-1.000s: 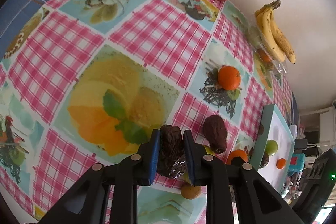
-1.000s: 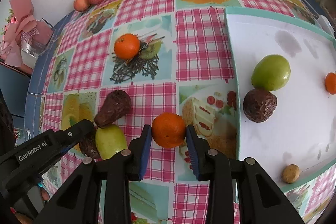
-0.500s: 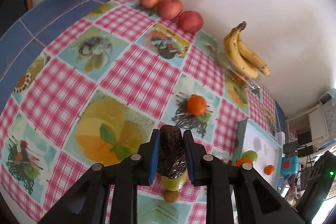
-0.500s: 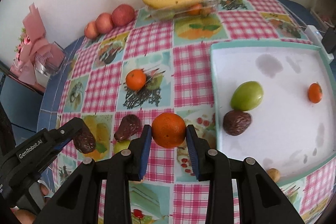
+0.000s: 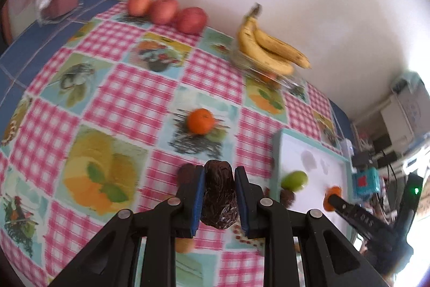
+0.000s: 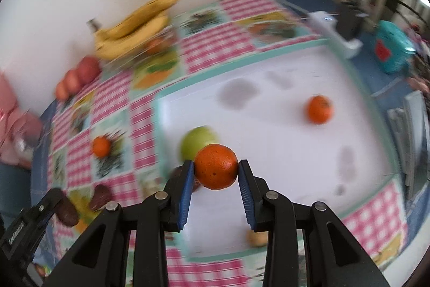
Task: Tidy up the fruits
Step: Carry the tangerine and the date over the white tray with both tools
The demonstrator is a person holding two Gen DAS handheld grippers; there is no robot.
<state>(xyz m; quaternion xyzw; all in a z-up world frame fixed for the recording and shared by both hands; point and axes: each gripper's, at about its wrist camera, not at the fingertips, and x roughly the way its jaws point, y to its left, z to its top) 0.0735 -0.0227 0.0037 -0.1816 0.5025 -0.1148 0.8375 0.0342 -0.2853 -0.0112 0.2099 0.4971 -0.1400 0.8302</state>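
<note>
Between my left gripper (image 5: 219,195) pads: dark wrinkled fruit (image 5: 219,197), pinched upright, held above the checkered tablecloth (image 5: 134,96). Lettering on the left gripper body in the right view is too blurred to read. Right gripper (image 6: 215,174) jaws partly closed, pinching an orange (image 6: 215,170) over the white tray (image 6: 282,141). On the tray beyond: green fruit (image 6: 197,143), second orange (image 6: 319,109), small brown fruit (image 6: 256,238) at the near rim. Another orange (image 5: 201,121) sits loose mid-cloth. Far edge by the wall: bananas (image 5: 268,50) and three red apples (image 5: 166,11).
</note>
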